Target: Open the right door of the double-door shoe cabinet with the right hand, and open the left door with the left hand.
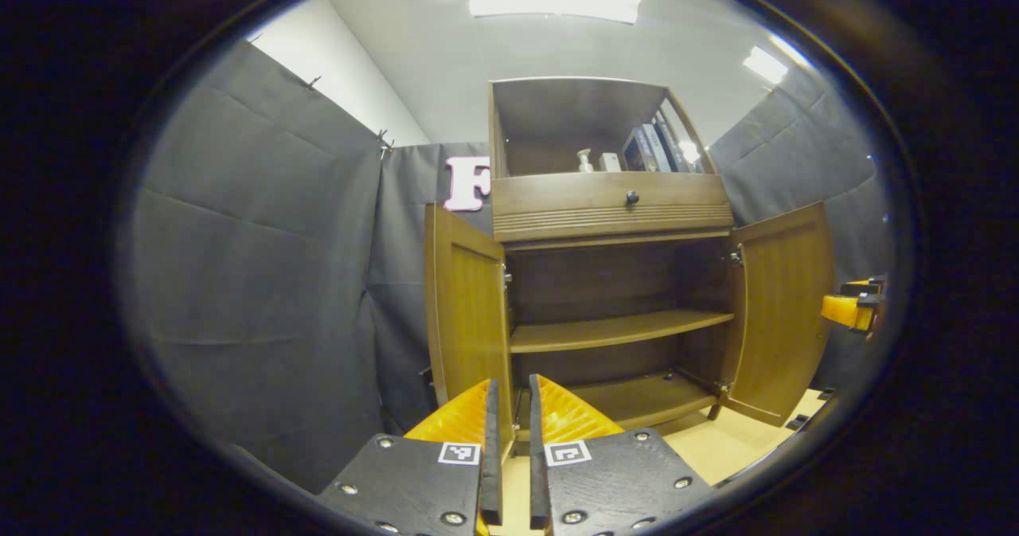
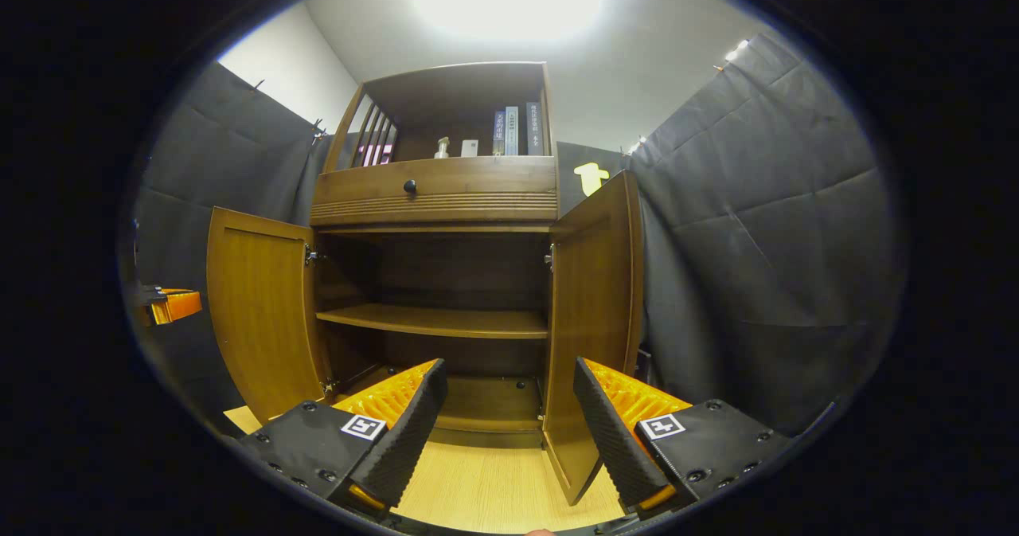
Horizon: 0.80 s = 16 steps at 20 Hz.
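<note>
Wooden doors, both swung wide, and that's the picture we have on the shoe cabinet (image 1: 613, 209) right now! In the left gripper view the left door (image 1: 466, 313) stands out from its hinges just above our left claw (image 1: 509, 416), whose fingers sit nearly together with only a thin gap and nothing between them. Over in the right gripper view the right door (image 2: 593, 313) hangs edge-on between the fingers of our right claw (image 2: 509, 408), fingers spread well apart and gripping nothing we can see. The other claw pokes in orange at the far edge (image 1: 852, 309). Inside, the middle shelf (image 2: 434, 321) and the bottom board look bare. We'd judge the job essentially finished. These panels look stiff and solid, swinging freely on small metal hinges; no knobs show on them, so the free vertical edge is the place to pinch, gently, since smooth varnish could slip.
</note>
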Tool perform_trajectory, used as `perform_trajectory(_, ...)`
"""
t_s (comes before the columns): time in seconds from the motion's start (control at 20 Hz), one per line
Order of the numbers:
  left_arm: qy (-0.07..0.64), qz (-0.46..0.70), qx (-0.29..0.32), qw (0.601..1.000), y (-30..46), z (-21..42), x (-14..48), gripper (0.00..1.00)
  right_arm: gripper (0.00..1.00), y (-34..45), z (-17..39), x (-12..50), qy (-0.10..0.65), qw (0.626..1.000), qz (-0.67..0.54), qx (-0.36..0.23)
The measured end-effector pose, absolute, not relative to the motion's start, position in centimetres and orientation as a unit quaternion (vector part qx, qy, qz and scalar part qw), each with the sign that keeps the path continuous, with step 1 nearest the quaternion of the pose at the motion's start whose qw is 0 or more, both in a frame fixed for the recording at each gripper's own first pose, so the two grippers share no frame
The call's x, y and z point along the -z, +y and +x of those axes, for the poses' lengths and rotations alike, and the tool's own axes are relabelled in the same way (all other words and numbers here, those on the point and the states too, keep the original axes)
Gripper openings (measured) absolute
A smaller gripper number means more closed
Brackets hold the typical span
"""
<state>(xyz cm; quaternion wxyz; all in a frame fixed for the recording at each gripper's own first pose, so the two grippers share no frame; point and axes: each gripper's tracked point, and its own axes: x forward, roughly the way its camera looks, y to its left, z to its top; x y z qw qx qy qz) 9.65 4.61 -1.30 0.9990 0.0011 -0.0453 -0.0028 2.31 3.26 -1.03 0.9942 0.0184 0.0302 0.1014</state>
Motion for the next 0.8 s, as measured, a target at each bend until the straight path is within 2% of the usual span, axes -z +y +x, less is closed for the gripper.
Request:
perform_trajectory(0.2,-0.043,0.011,0.009,0.999,3.6,9.1,1.7,0.15,0.97,2.4,1.5,1.2,0.028,0.995,0.021,-0.088)
perform_trajectory(0.25,-0.042,0.012,0.008,0.999,3.4,9.0,1.9,0.14,1.0,2.3,1.4,1.3,0.028,0.996,0.022,-0.086)
perform_trajectory(0.3,-0.042,0.014,0.009,0.999,3.3,8.9,2.1,0.14,0.96,2.1,1.2,1.4,0.028,0.996,0.022,-0.085)
perform_trajectory(0.4,-0.046,0.018,0.006,0.999,3.3,8.7,2.0,0.12,1.0,2.1,1.1,1.4,0.028,0.996,0.023,-0.083)
perform_trajectory(0.45,-0.051,0.02,0.003,0.999,3.3,8.6,1.7,0.14,0.97,2.0,1.1,1.4,0.028,0.996,0.024,-0.083)
perform_trajectory(0.6,-0.058,0.015,0.003,0.998,3.6,8.5,1.4,0.18,1.0,1.9,1.2,1.2,0.025,0.996,0.026,-0.081)
perform_trajectory(0.7,-0.059,0.012,0.002,0.998,3.7,8.4,1.3,0.28,0.97,2.0,1.2,1.2,0.024,0.996,0.025,-0.082)
perform_trajectory(0.8,-0.06,0.008,-0.002,0.998,4.0,8.6,1.3,0.39,1.0,2.0,1.3,1.1,0.023,0.996,0.024,-0.082)
